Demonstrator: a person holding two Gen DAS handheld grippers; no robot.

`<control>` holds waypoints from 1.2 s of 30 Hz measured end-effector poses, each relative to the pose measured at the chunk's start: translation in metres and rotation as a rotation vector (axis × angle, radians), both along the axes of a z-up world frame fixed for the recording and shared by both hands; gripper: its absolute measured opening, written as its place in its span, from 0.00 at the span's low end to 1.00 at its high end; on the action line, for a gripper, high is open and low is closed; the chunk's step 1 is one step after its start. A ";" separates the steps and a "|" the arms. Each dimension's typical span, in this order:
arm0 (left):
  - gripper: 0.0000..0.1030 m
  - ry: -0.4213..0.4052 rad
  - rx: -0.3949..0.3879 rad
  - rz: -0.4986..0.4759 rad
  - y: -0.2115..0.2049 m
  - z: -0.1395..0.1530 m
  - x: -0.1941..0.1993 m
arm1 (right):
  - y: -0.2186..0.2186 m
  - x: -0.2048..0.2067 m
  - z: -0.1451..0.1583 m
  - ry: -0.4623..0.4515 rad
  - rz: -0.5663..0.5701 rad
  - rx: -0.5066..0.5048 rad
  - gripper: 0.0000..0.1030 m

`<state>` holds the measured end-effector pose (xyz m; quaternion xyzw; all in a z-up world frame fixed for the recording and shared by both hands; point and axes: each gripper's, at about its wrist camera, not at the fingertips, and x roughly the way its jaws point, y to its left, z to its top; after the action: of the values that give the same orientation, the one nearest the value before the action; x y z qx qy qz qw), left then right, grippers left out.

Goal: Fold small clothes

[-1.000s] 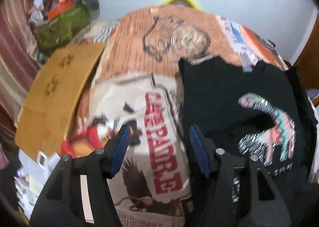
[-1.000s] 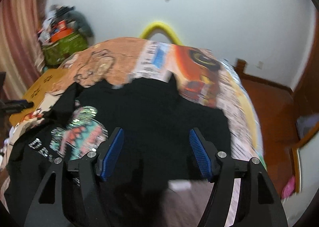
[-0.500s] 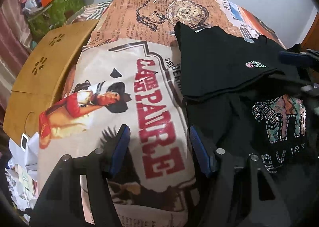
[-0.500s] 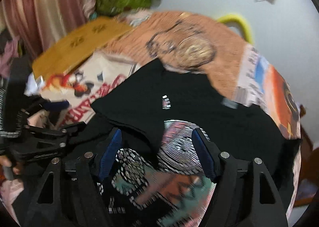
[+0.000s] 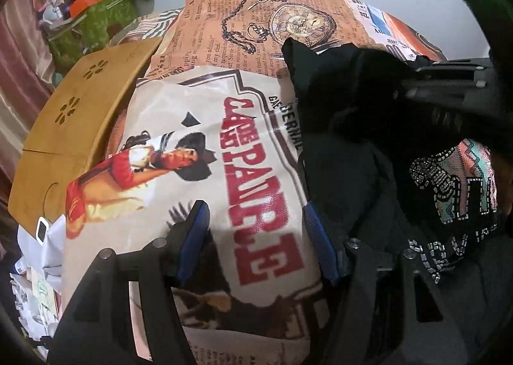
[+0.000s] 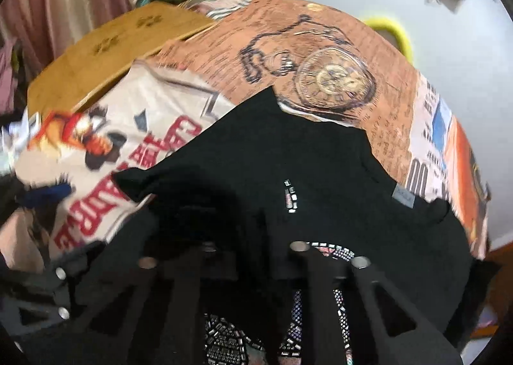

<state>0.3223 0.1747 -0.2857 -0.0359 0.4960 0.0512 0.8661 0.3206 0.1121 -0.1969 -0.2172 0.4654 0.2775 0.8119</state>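
Where the printed cover (image 5: 208,44) lies spread, just one black T-shirt (image 6: 320,156), resting toward the cover's right edge with its far hem up against the pocket-watch print. Partly doubled over: a black flap drawn across the front, hiding most of the studded, multicoloured chest design. One small grey label (image 6: 403,196) at the shirt's right side.

Two grippers in play. Right gripper (image 6: 253,249): jaws just closed in, tips buried in a raised fold of the shirt's black cloth and pinching it; blue pads out of sight under the cloth. Left gripper (image 5: 256,236): jaws apart, two blue pads (image 5: 192,236) well separated, clasping nothing, poised over the red poster lettering on the cover near its front edge; right-hand pad just beside the shirt's left border, contact impossible to judge.

Beyond the cover's left edge, one wooden board (image 5: 80,128) with two flower-shaped cut-outs, and one green bag (image 5: 93,22) heaped with clutter past the far left corner. Behind the far edge, one yellow loop (image 6: 394,31) against the white wall.
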 end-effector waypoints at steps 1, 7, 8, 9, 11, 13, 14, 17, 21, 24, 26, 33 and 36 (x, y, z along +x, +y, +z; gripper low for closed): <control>0.60 -0.003 0.002 -0.002 0.000 0.000 0.000 | -0.006 0.001 0.003 -0.002 -0.027 0.030 0.09; 0.60 -0.007 0.031 -0.016 -0.004 -0.002 -0.001 | -0.070 0.022 0.017 -0.008 -0.259 0.124 0.09; 0.60 -0.007 0.034 -0.017 -0.004 -0.002 0.000 | -0.081 0.025 0.016 0.007 -0.287 0.128 0.09; 0.60 -0.006 0.038 -0.017 -0.004 -0.002 0.000 | -0.093 0.027 0.015 0.018 -0.317 0.129 0.09; 0.60 -0.003 0.047 -0.019 -0.005 -0.002 0.001 | -0.114 0.029 0.018 0.015 -0.357 0.125 0.10; 0.60 0.002 0.054 -0.020 -0.006 -0.002 0.001 | -0.133 0.026 0.024 -0.005 -0.381 0.131 0.10; 0.60 0.005 0.057 -0.018 -0.006 -0.001 0.001 | -0.146 0.022 0.030 -0.008 -0.397 0.142 0.10; 0.60 0.015 0.051 0.001 -0.003 0.006 0.001 | -0.181 0.009 0.050 -0.002 -0.420 0.223 0.11; 0.60 -0.015 0.024 0.050 0.004 0.029 0.002 | -0.233 -0.010 0.075 -0.053 -0.470 0.279 0.30; 0.61 -0.048 0.010 0.074 0.004 0.051 0.006 | -0.270 -0.019 0.086 -0.085 -0.520 0.291 0.43; 0.62 -0.065 0.009 0.078 0.000 0.062 0.010 | -0.294 -0.022 0.088 -0.080 -0.556 0.293 0.44; 0.68 -0.094 0.036 0.018 -0.042 0.081 0.035 | -0.355 -0.027 0.076 -0.076 -0.629 0.246 0.46; 0.68 -0.070 0.052 -0.019 -0.065 0.073 0.050 | -0.371 -0.027 0.063 -0.056 -0.643 0.245 0.46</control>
<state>0.3727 0.1101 -0.2130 -0.0103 0.4640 0.0544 0.8841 0.2941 -0.2588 -0.1336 0.0323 0.4506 0.0553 0.8904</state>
